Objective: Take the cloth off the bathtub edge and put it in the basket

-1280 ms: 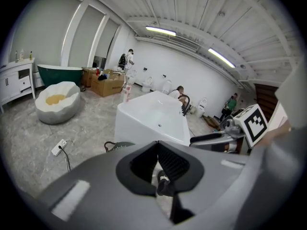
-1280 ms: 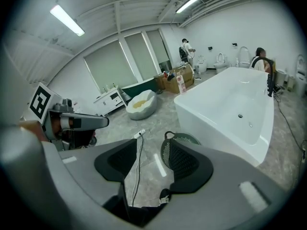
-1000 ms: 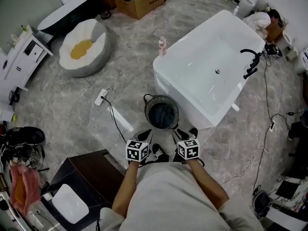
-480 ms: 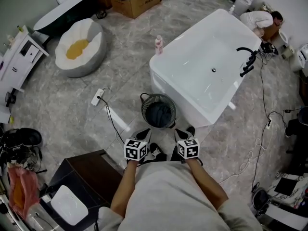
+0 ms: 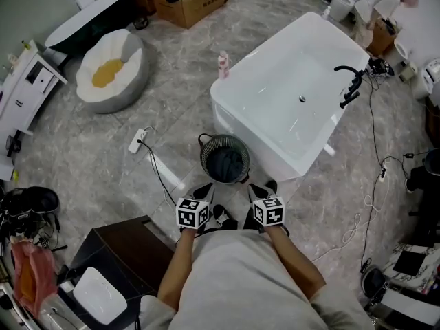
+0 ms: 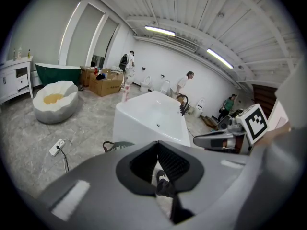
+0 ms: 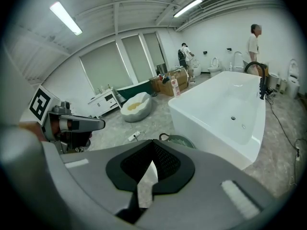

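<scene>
Looks done: dark cloth (image 5: 227, 164) sits in the wire basket (image 5: 203, 158) on the floor by the bathtub (image 5: 242, 122) near corner, tub rim bare. Left gripper (image 5: 204, 196) and right gripper (image 5: 260, 192) both closed, empty. Nothing left.

- Floor (image 5: 82, 163): grey marbled tile; a white power strip (image 5: 138, 140) with a black cable lies on it.
- Walls (image 6: 165, 63): plain white.
- Ceiling: white ribbed panels with lit tube lights (image 6: 161, 31).
- Windows (image 7: 103, 63): tall frosted panes along one wall.
- Furniture:
  - white egg-shaped beanbag (image 5: 129, 60) with a yellow centre, toward the floor's far left;
  - white cabinet (image 5: 24, 91) at the left wall;
  - dark green freestanding tub (image 5: 103, 19) beyond the beanbag;
  - open cardboard boxes (image 5: 196, 2) at the far edge;
  - dark brown cabinet (image 5: 127, 246) at the near left.
</scene>
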A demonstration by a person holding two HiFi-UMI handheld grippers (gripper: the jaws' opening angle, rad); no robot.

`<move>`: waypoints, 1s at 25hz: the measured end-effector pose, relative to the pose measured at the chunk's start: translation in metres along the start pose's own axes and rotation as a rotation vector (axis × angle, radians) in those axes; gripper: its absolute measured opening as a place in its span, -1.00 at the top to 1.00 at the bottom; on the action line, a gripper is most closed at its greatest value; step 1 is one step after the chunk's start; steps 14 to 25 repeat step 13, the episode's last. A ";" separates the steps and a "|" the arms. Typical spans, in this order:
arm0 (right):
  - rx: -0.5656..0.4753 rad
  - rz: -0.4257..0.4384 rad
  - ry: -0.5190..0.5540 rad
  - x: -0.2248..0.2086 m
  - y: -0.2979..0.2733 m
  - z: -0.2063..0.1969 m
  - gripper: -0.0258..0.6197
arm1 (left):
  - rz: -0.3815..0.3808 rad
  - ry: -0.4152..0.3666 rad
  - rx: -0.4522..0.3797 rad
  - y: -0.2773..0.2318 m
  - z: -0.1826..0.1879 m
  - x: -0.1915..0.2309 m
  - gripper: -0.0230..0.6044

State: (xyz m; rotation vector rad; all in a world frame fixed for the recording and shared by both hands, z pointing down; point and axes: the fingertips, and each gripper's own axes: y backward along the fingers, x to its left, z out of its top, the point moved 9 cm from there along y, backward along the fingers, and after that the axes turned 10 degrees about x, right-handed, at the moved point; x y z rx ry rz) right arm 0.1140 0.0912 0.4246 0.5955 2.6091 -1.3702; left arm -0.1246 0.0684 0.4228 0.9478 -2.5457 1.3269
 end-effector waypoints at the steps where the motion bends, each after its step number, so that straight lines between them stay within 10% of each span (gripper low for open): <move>1: 0.000 0.002 0.001 0.000 0.000 0.000 0.92 | 0.001 0.001 -0.001 0.000 0.000 0.000 0.74; 25: 0.039 0.038 0.001 -0.004 0.003 -0.013 0.92 | -0.003 -0.009 0.015 -0.005 -0.007 -0.009 0.74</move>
